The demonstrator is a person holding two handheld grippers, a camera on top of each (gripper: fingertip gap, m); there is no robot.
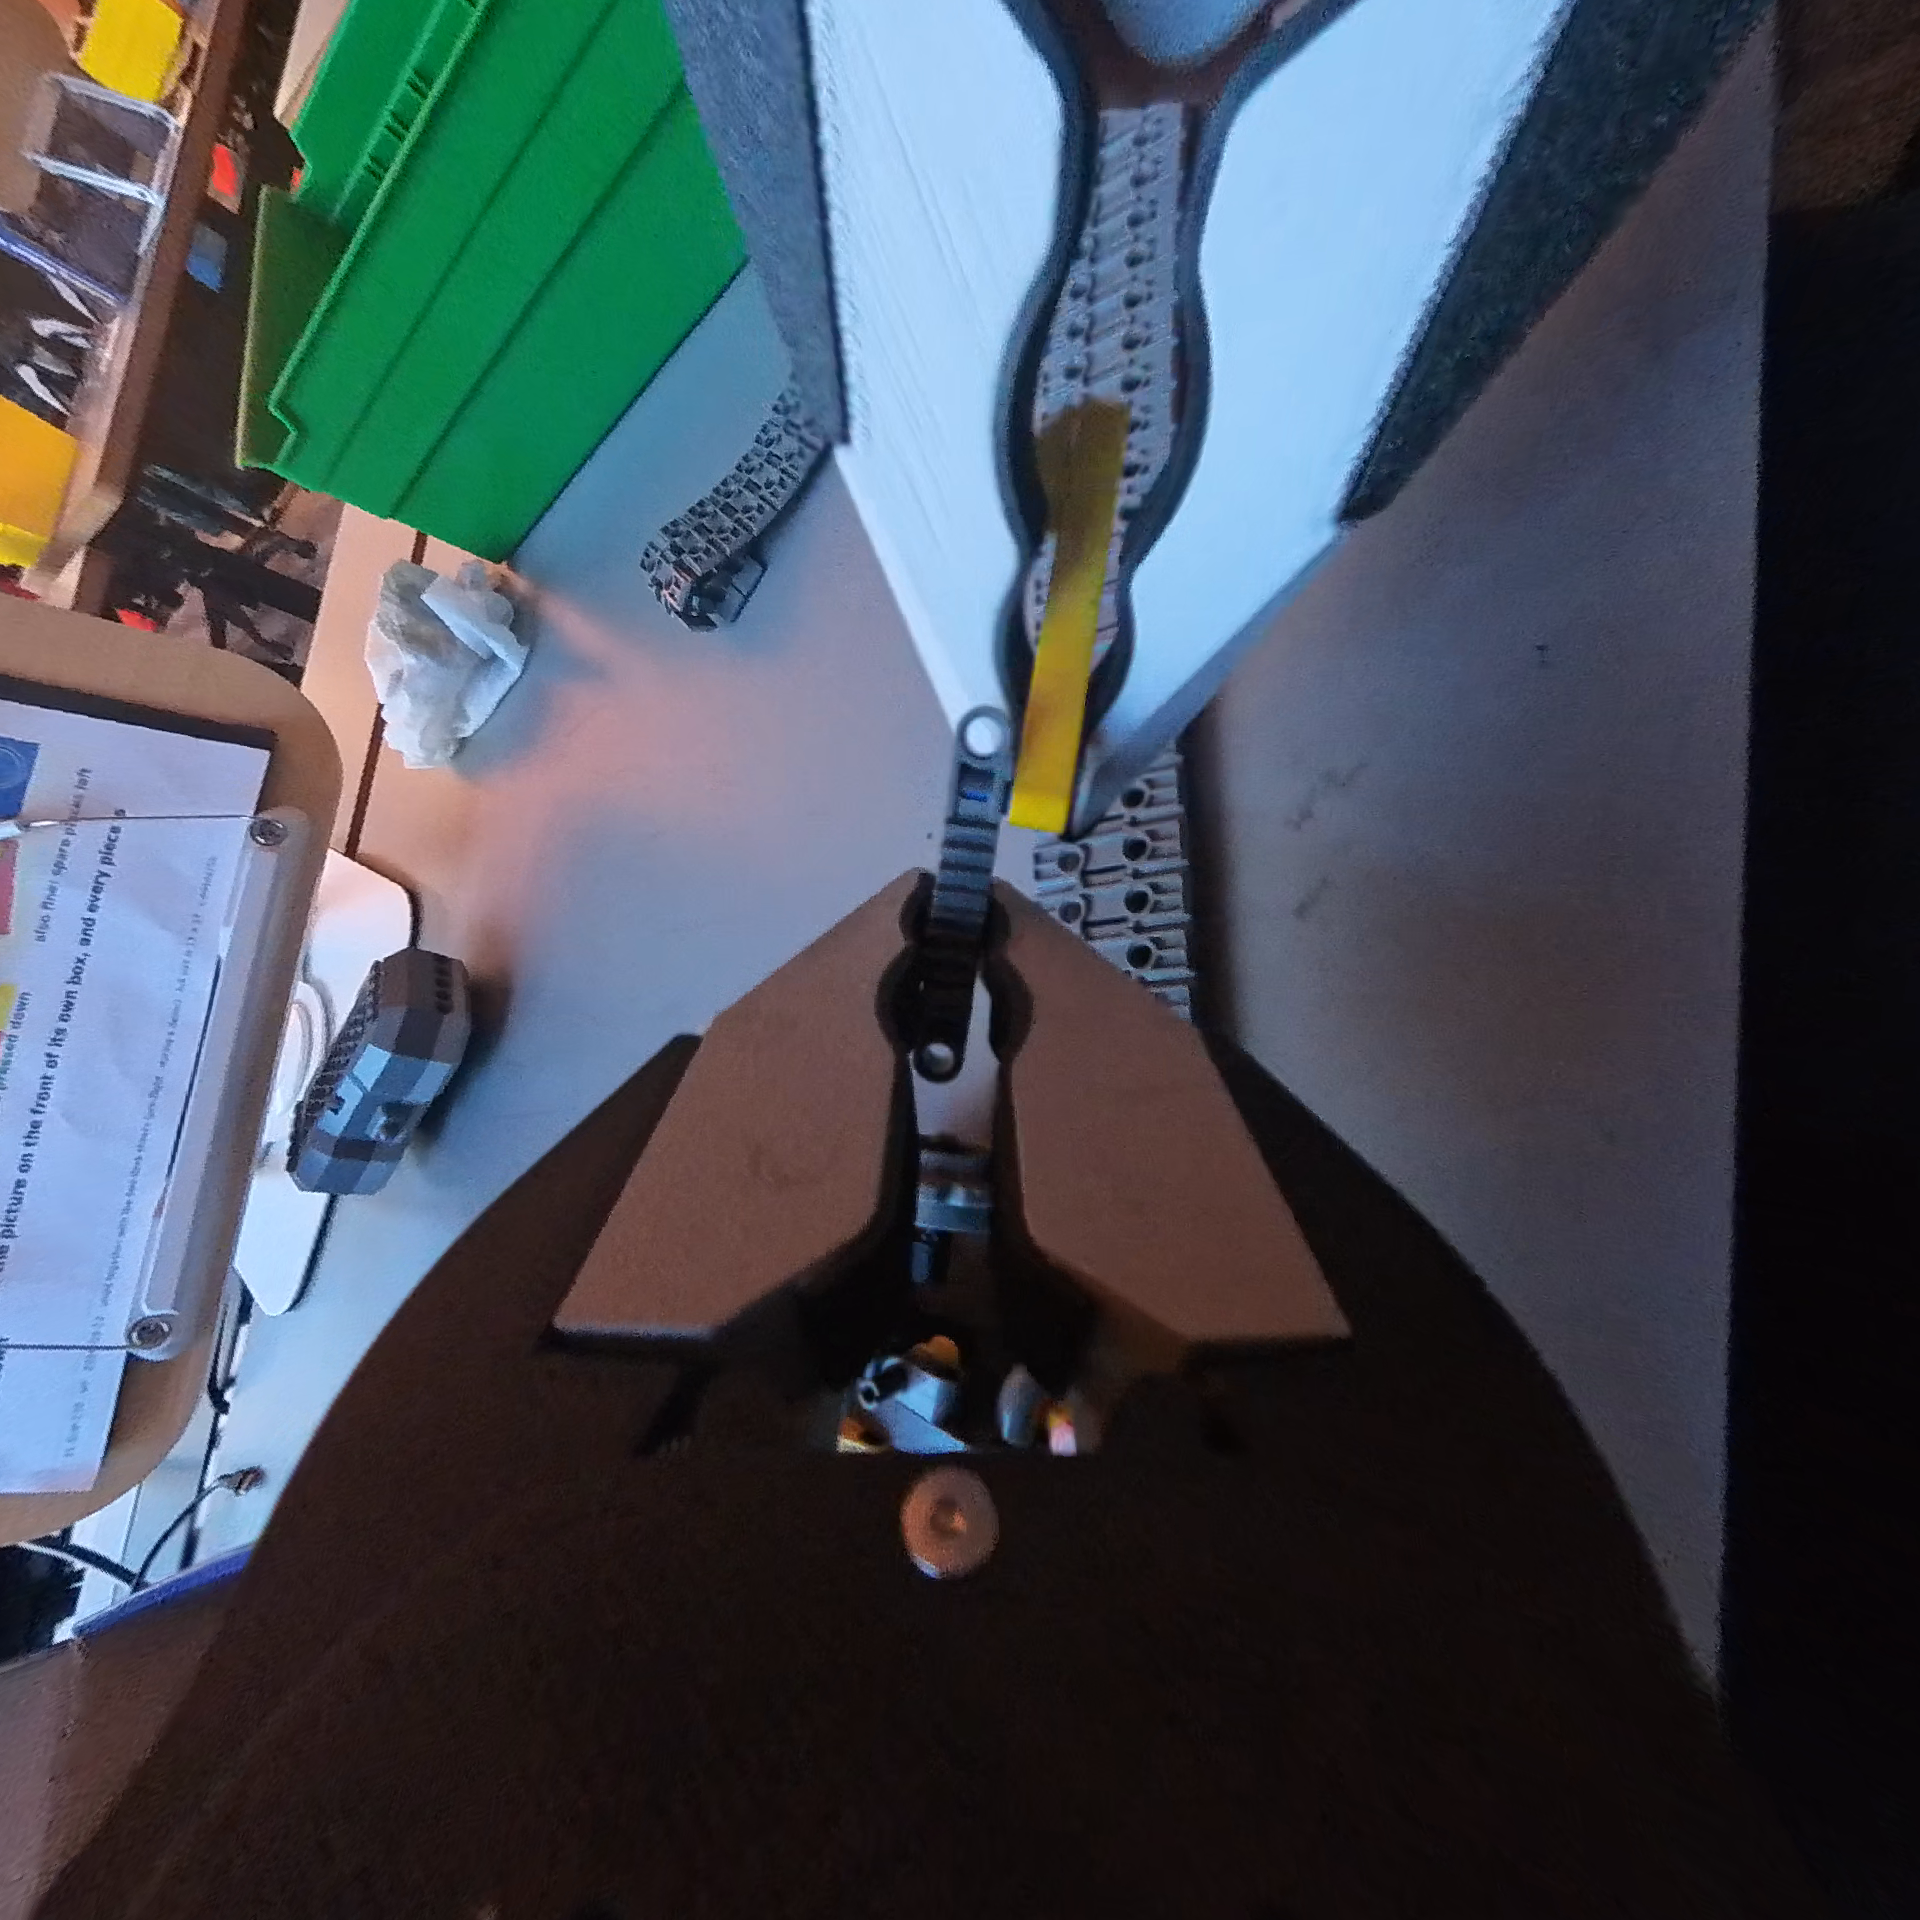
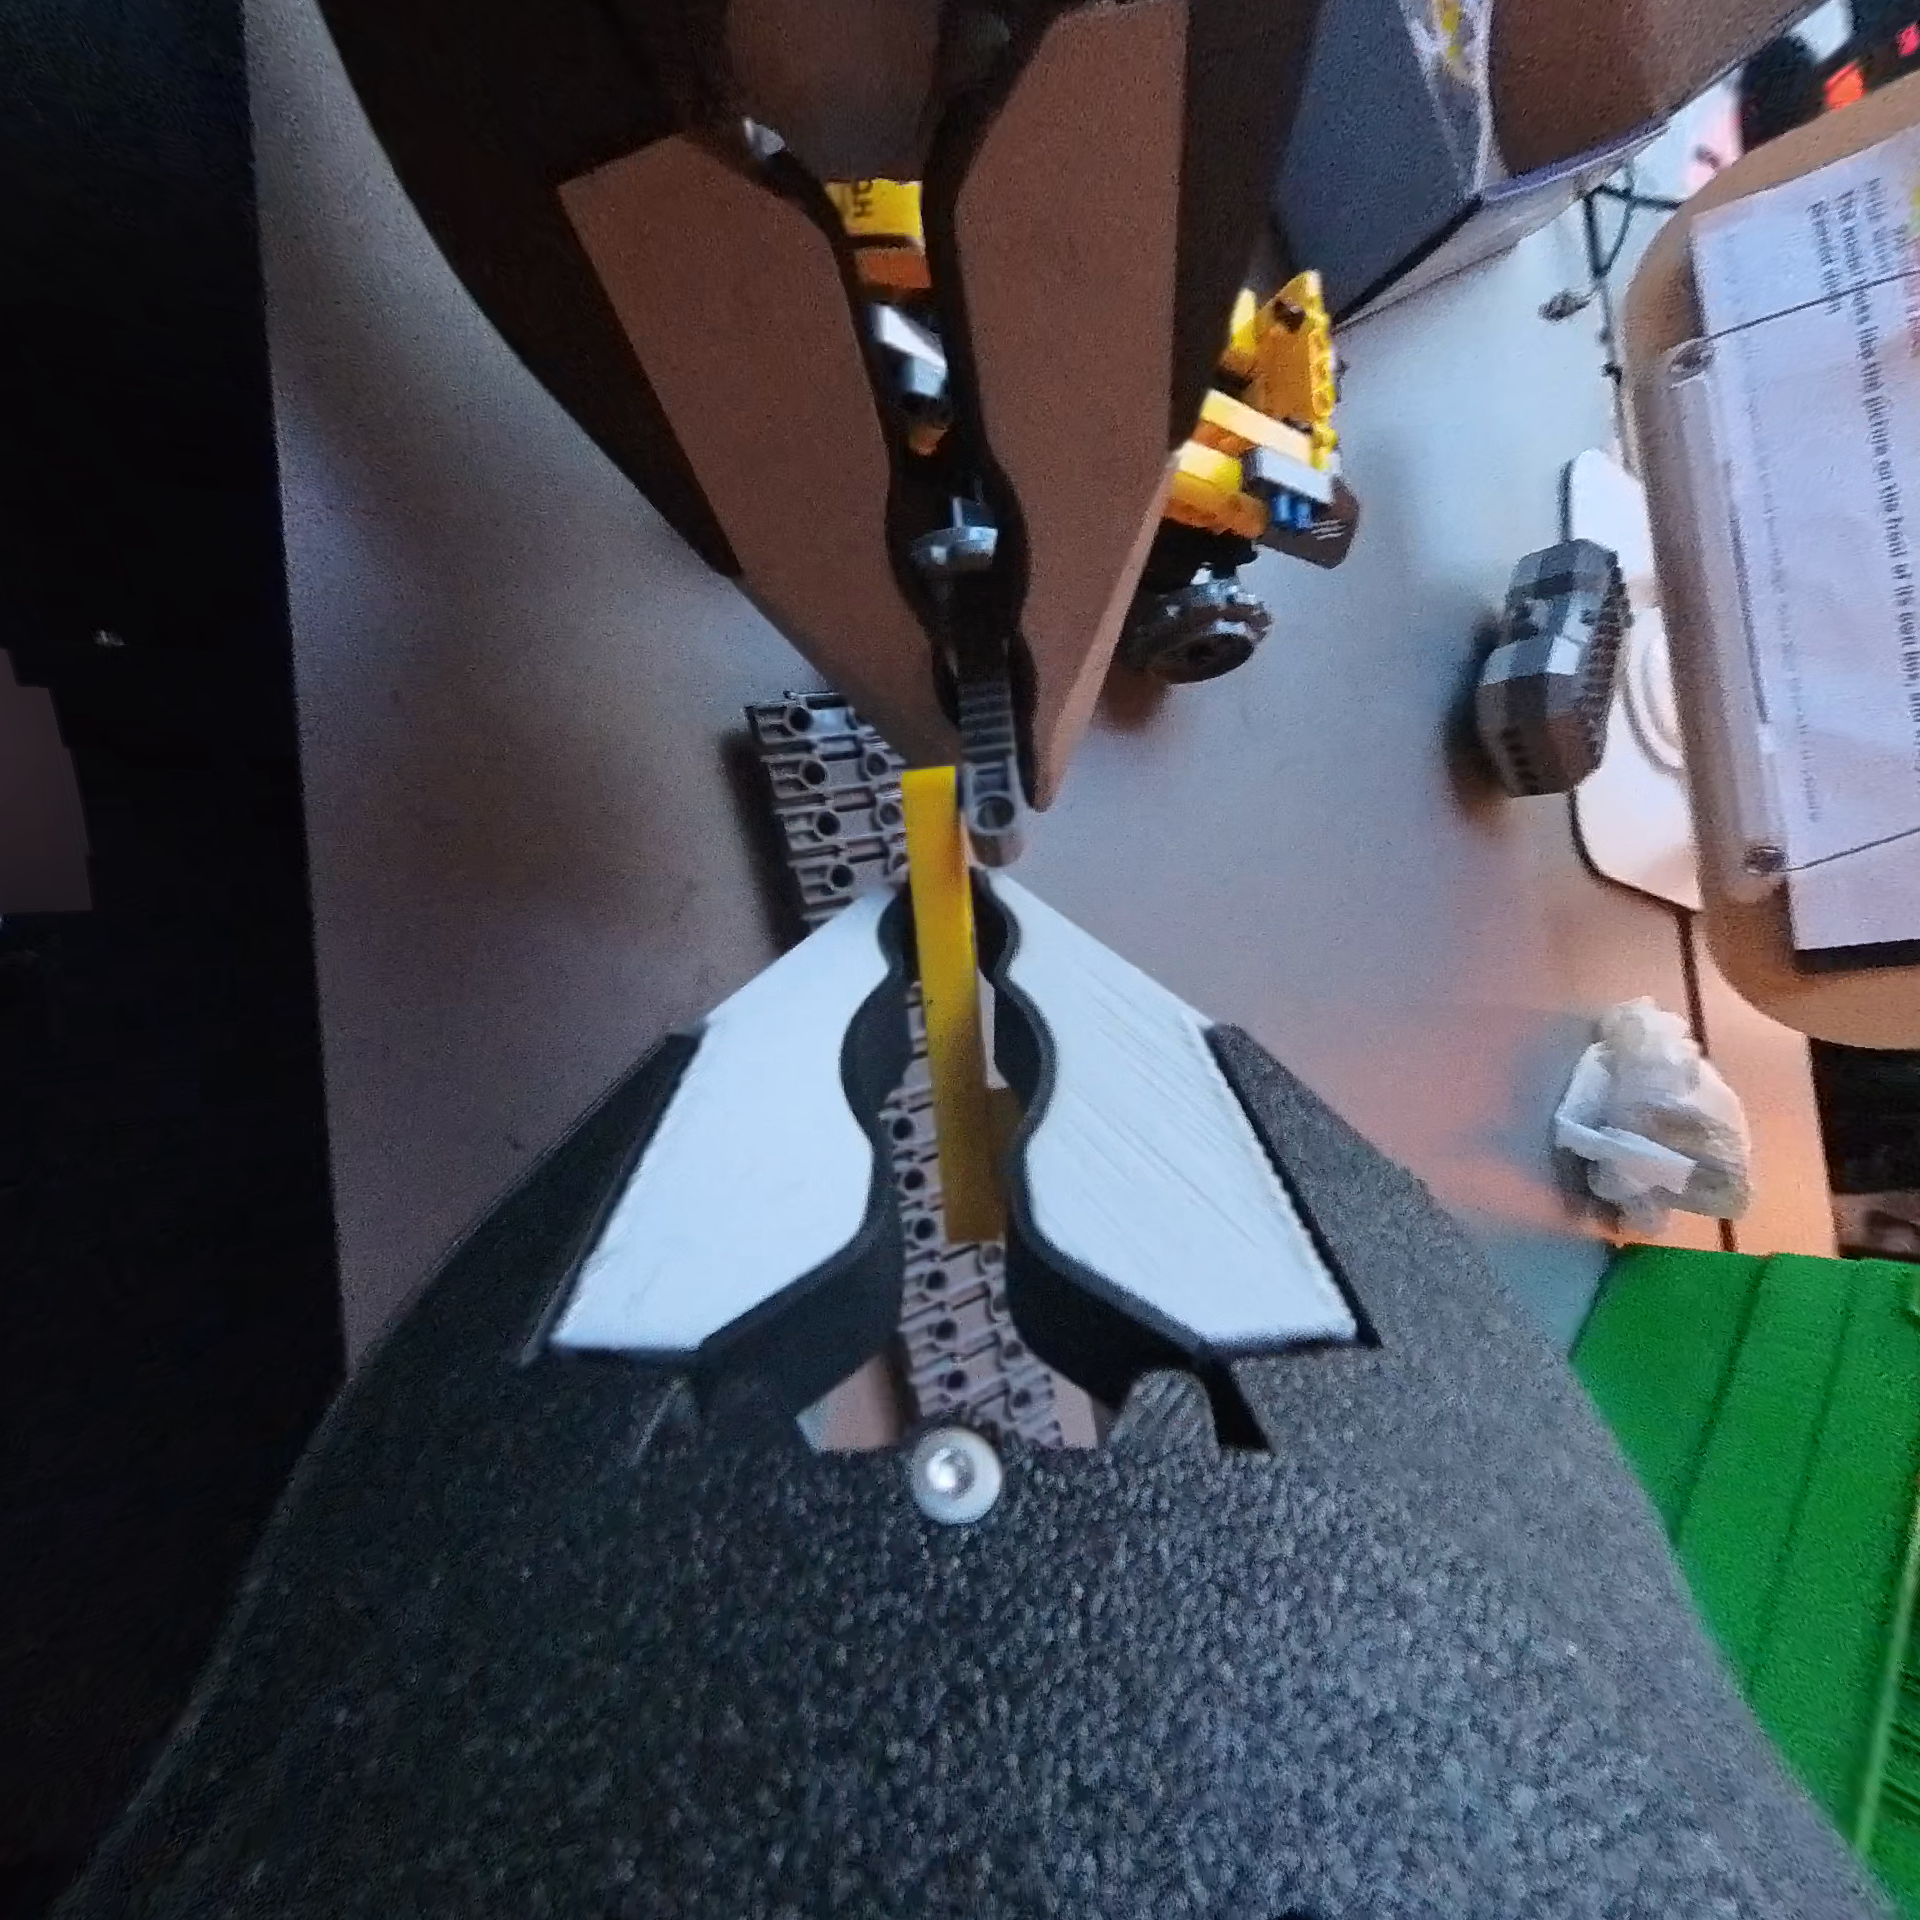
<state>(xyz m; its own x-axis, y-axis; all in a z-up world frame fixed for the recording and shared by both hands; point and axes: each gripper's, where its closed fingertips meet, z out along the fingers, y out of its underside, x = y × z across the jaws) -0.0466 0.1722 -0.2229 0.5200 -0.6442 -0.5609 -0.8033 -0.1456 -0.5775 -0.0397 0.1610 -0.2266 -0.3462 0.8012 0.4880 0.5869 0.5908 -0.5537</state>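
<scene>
Now my left gripper clamps a dark-grey toothed plastic rack; my right gripper pinches a flat yellow plastic strip, tips nearly touching.

There's a printed sheet sitting under a clear plate on the bench's rounded board, lines of black type showing. A yellow brick model is carrying some small lettering too.

This looks like a hobby workshop or maker lab. On a pale table lie toy building-brick parts: a grey track strip and a yellow model vehicle. Near the table's edge stand green storage bins and a mounted instruction sheet.
</scene>
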